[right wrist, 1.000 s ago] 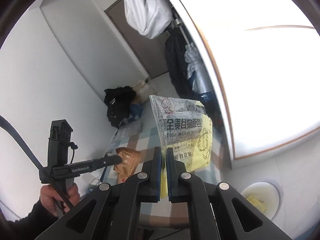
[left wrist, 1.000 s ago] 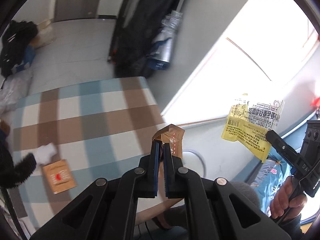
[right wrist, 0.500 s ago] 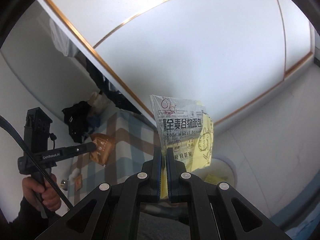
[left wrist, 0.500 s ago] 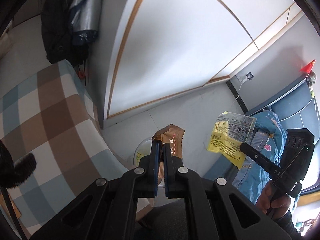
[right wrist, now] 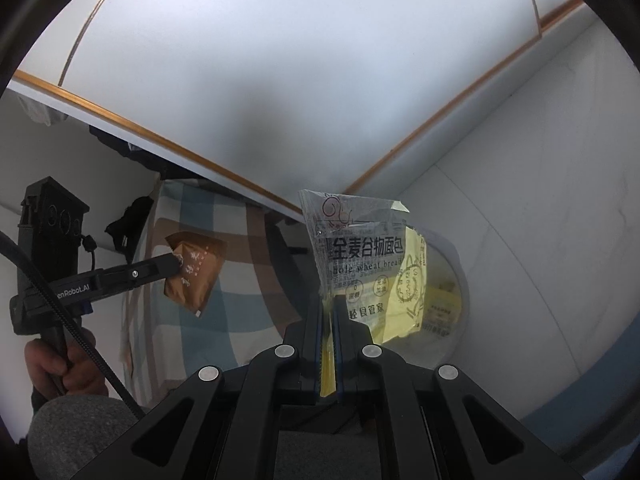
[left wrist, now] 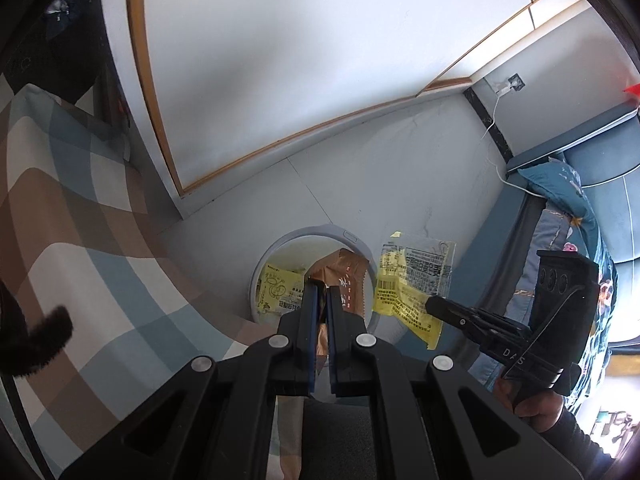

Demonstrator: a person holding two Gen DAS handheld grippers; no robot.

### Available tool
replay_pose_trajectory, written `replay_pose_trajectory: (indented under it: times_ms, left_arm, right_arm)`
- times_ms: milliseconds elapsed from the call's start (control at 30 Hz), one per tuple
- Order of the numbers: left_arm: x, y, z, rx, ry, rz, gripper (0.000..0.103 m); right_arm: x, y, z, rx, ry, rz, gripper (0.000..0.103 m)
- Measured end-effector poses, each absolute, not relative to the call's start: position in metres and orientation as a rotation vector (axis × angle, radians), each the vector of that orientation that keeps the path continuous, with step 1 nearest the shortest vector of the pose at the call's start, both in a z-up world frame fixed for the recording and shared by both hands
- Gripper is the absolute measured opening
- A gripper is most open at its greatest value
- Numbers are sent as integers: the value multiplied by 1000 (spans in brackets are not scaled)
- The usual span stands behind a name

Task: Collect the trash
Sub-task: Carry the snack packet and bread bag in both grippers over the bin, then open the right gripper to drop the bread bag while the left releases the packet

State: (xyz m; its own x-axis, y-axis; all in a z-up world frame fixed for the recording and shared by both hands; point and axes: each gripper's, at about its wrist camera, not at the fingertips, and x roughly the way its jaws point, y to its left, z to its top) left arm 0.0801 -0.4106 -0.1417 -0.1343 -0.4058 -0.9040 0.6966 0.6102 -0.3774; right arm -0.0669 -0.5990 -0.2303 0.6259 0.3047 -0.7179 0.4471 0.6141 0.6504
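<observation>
My left gripper (left wrist: 323,294) is shut on a brown snack wrapper (left wrist: 344,276) and holds it just above the white round trash bin (left wrist: 264,258) on the floor. A yellow wrapper (left wrist: 280,290) lies inside the bin. My right gripper (right wrist: 328,312) is shut on a clear and yellow bread wrapper (right wrist: 360,256); in the left wrist view that wrapper (left wrist: 416,280) hangs just right of the bin. In the right wrist view the left gripper (right wrist: 172,266) holds the brown wrapper (right wrist: 196,272), and the bin (right wrist: 460,280) is behind the bread wrapper.
A checked brown, blue and white cloth (left wrist: 60,216) covers a surface to the left of the bin. A white wall panel with a wooden trim (left wrist: 280,144) stands behind the bin. A blue bed with patterned bedding (left wrist: 568,208) is on the right.
Both grippers have swung away from the checked surface and down towards the bin. The brown wrapper is now over the bin's mouth and the bread wrapper beside it.
</observation>
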Motion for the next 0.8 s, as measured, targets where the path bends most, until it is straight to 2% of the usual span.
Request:
replay_pose_trajectory:
  times_ms: [300, 533, 600, 733, 800]
  left_arm:
    - [78, -435, -154, 361, 1437, -975, 1]
    - [77, -442, -164, 412, 1450, -959, 1]
    - [77, -443, -169, 411, 1465, -957, 1]
    - [76, -445, -172, 418, 1477, -952, 1]
    - [76, -446, -175, 423, 1484, -943, 1]
  right_arm:
    - [-52, -589, -277, 1009, 990, -46, 6]
    - [-53, -603, -291, 1024, 1033, -46, 9]
    - [-55, -605, -294, 1032, 1041, -38, 18]
    - [-61, -605, -299, 1054, 1047, -32, 23]
    - [-64, -605, -302, 1066, 1052, -43, 30]
